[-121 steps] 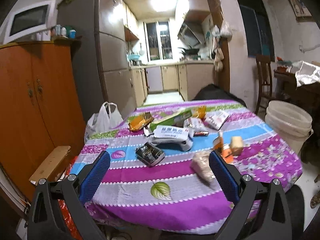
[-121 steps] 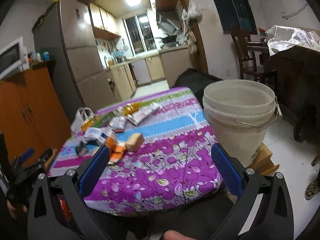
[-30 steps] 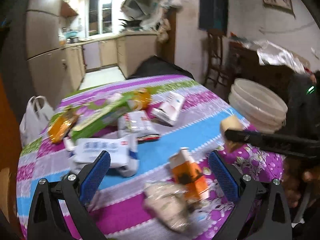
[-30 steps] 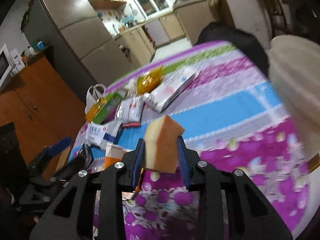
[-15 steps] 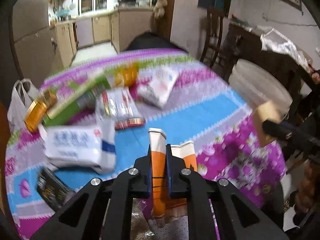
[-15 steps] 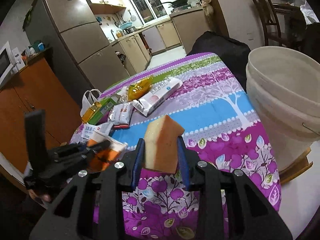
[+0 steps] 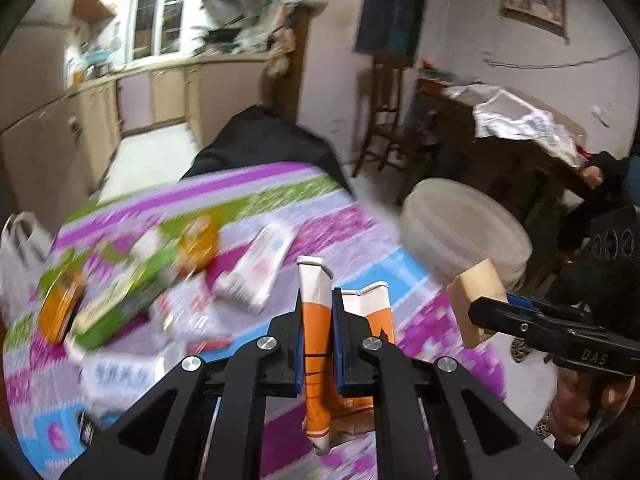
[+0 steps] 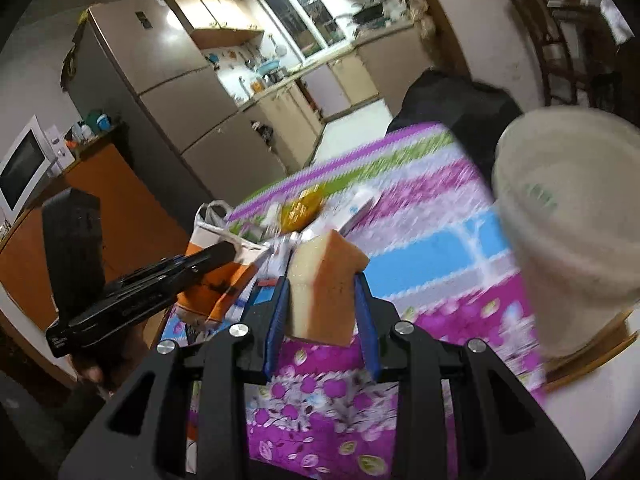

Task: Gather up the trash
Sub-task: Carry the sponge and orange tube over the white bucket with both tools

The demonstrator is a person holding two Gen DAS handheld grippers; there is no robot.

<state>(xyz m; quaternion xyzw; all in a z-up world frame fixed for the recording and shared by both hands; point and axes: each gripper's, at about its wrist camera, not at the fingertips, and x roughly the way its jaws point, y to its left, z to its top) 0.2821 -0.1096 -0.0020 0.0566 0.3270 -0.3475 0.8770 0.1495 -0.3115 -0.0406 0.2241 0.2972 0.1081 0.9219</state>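
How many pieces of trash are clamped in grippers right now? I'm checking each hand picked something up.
2. A flattened orange-and-white paper carton sits pinched in the left gripper; a tan sponge-like block sits clamped in the right gripper. Other wrappers lie on the table.

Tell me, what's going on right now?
Left gripper shut on orange carton. Right gripper shut on tan sponge block. White bucket beside table, path clear. More wrappers left.

A flattened orange-and-white paper carton (image 7: 318, 344), creased and standing on edge, and a tan sponge-like block with a darker top (image 8: 324, 286) are both lifted above the striped floral tablecloth, near the wide off-white plastic bucket (image 8: 568, 216) beside the table.
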